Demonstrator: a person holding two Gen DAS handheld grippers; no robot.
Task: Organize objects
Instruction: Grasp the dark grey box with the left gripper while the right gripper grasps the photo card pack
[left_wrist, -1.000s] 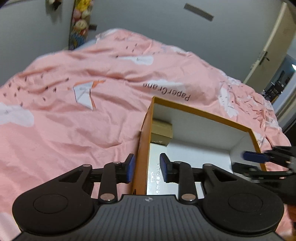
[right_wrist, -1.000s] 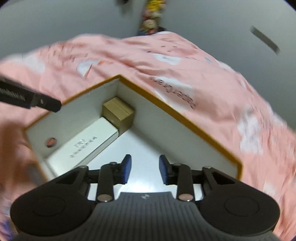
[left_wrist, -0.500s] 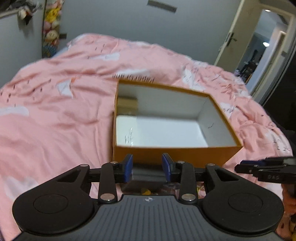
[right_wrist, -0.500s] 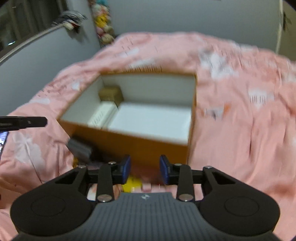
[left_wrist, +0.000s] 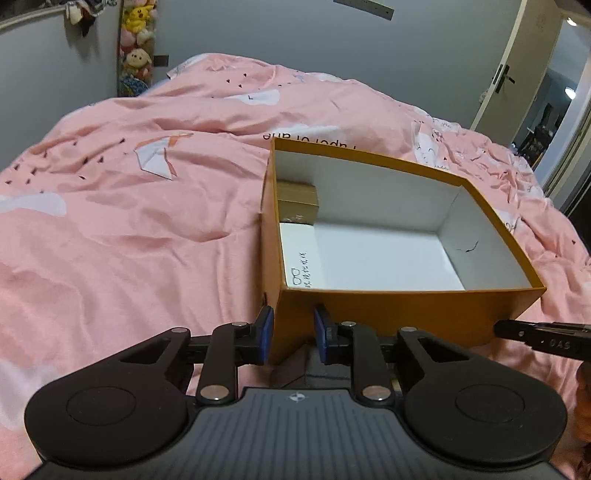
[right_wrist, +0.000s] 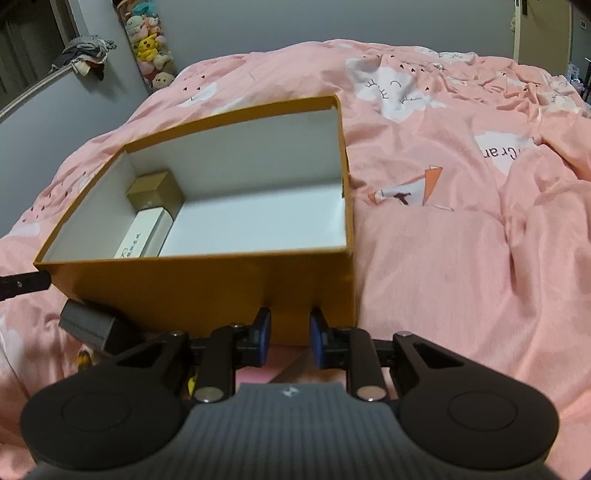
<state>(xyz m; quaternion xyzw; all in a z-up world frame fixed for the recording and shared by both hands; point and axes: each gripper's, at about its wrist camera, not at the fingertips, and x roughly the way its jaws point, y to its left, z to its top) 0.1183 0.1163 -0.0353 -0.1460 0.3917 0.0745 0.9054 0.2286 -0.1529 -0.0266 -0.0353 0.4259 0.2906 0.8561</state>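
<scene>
The bed's cover (left_wrist: 147, 236) is pink with white clouds and paper cranes. The box (left_wrist: 388, 314) is orange outside, white inside. It holds a gold carton (right_wrist: 157, 192) and a white carton (right_wrist: 146, 230).

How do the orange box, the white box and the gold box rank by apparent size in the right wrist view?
1. orange box
2. white box
3. gold box, though it sits farther back, so that gap is unsure.
</scene>
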